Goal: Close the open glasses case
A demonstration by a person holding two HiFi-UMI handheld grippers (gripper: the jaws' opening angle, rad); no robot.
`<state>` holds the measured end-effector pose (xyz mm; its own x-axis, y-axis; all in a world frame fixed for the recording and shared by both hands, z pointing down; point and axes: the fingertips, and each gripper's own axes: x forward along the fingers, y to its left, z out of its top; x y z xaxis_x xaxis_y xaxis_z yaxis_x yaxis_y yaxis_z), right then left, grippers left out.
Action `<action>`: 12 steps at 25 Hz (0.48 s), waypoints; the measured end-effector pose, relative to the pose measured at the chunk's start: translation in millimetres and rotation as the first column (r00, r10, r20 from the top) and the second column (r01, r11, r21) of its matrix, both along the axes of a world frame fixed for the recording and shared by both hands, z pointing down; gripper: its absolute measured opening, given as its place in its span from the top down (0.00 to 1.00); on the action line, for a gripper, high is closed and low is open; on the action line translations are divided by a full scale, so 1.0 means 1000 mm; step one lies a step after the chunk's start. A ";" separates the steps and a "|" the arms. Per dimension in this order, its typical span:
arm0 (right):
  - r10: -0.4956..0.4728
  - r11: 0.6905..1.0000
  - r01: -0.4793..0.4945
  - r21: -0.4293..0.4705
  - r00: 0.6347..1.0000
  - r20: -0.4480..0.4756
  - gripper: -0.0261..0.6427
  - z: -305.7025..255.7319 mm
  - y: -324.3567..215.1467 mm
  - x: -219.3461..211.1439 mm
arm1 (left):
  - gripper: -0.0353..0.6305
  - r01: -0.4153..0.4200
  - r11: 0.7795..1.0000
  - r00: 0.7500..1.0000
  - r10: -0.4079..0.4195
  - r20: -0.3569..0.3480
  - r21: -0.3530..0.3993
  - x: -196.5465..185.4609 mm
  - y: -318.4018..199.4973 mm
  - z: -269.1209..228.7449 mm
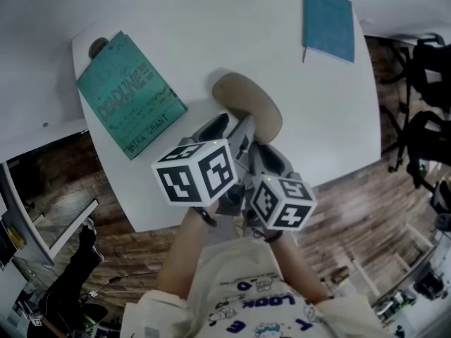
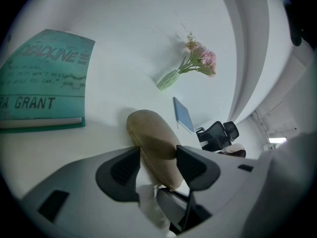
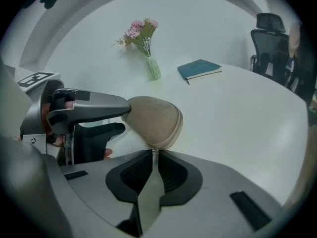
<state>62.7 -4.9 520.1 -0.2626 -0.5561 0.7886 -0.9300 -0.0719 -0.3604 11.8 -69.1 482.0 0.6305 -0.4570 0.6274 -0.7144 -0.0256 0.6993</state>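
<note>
Glasses case (image 1: 248,105) in left tool (image 2: 158,156); right tool (image 3: 154,156) pinches zipper tab (image 3: 150,197).

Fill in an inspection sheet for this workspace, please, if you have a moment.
Surface: white table, no spills seen.
Job's things: tan case lying near the table's edge; zip tab at its near end.
Clutter: book, notebook, vase of pink flowers, all apart from the case.
Grippers: left gripper clamps the case's sides; right gripper pinches the zip tab.
Cables: nothing seen on the table.
Surroundings: wood floor, black chair.
</note>
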 end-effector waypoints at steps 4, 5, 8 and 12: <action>0.001 1.000 -0.001 -0.001 1.000 0.009 0.91 0.001 0.000 -0.001 | 0.63 0.006 1.000 1.000 -0.006 -0.007 -0.010 -0.001 0.000 0.001; -0.004 1.000 0.004 0.000 1.000 0.011 0.92 0.000 0.000 -0.001 | 0.63 0.009 1.000 1.000 -0.009 -0.008 -0.011 -0.001 0.001 0.001; -0.017 1.000 0.017 0.003 1.000 0.005 0.95 -0.001 0.003 0.000 | 0.63 0.000 1.000 1.000 0.000 0.007 -0.005 0.000 0.000 0.000; -0.027 1.000 0.027 0.003 1.000 -0.005 0.96 -0.001 0.008 0.003 | 0.62 -0.041 0.999 0.998 0.039 0.053 0.028 -0.003 -0.002 0.000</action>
